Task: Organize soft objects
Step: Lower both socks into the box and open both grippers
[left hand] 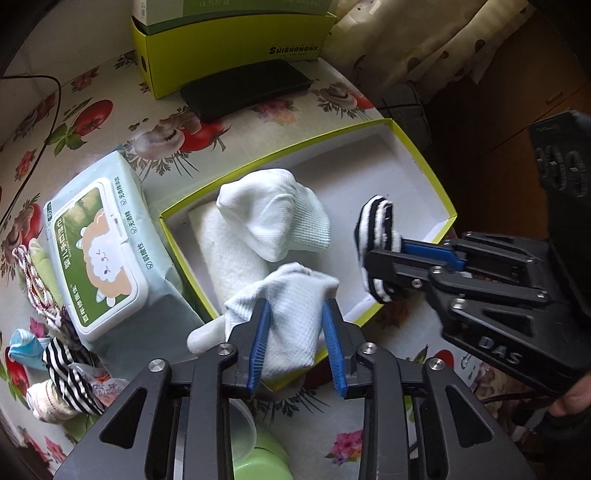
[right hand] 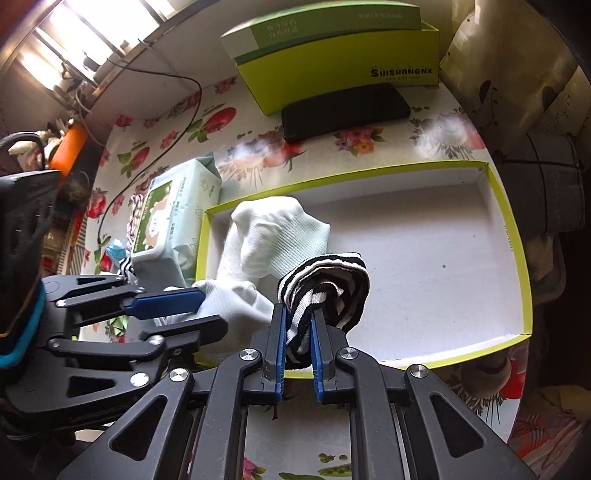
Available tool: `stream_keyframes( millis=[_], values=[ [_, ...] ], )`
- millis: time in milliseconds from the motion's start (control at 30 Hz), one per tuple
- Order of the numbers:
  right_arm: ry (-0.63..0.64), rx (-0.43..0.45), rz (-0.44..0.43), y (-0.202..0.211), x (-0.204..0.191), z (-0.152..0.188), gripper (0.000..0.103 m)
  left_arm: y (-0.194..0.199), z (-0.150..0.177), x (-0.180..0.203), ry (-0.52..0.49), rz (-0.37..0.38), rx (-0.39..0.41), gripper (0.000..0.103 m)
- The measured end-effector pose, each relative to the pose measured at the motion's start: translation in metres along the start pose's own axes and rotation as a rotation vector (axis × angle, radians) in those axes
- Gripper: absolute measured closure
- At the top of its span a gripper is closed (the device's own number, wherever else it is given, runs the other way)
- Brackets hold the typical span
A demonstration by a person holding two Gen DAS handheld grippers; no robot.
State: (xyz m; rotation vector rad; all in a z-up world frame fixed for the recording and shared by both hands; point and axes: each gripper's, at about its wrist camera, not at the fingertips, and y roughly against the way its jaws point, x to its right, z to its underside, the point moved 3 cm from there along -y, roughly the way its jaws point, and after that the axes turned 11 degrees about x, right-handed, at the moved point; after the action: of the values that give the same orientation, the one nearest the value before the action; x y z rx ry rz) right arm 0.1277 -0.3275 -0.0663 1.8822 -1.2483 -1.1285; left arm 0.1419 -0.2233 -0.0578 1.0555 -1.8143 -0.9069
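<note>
1. While the left gripper (left hand: 297,310) stands parted around the pale sock (left hand: 291,314) at the box (left hand: 424,162) near rim, withdrawal is best made straight
2. Right gripper (right hand: 299,314), clamped on the striped sock (right hand: 325,288) over the box, is to be lowered before release, beside the white socks (right hand: 273,236)

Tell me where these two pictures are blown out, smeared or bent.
Right wrist view: window blown out, hazy white glare patches on the tablecloth. Left wrist view: softer, even light, dark corners. Both: fisheye bends the tray edges.
</note>
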Motion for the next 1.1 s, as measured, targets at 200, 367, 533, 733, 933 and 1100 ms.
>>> stream_keyframes(
  millis=[200,367,533,733,933,1100],
  values=[
    [0.005,-0.039,-0.007,-0.017,0.002,0.003,0.091,0.009,-0.004,-0.002,0.015,-0.003,0.023,0.07],
    [0.015,-0.083,-0.017,-0.029,0.002,0.009,0.088,0.016,-0.008,-0.002,0.013,-0.019,0.043,0.07],
    [0.005,-0.071,-0.017,-0.023,0.001,0.009,0.076,0.026,-0.012,-0.001,0.003,-0.041,0.069,0.07],
    [0.022,-0.041,-0.008,-0.006,-0.003,0.004,0.069,0.037,-0.015,0.002,-0.012,-0.059,0.099,0.07],
    [0.044,-0.007,0.008,0.011,-0.012,-0.001,0.059,0.048,-0.014,-0.001,-0.006,-0.061,0.123,0.07],
    [0.047,0.016,0.026,0.023,-0.019,-0.002,0.055,0.059,-0.011,-0.003,0.001,-0.067,0.141,0.07]
  ],
)
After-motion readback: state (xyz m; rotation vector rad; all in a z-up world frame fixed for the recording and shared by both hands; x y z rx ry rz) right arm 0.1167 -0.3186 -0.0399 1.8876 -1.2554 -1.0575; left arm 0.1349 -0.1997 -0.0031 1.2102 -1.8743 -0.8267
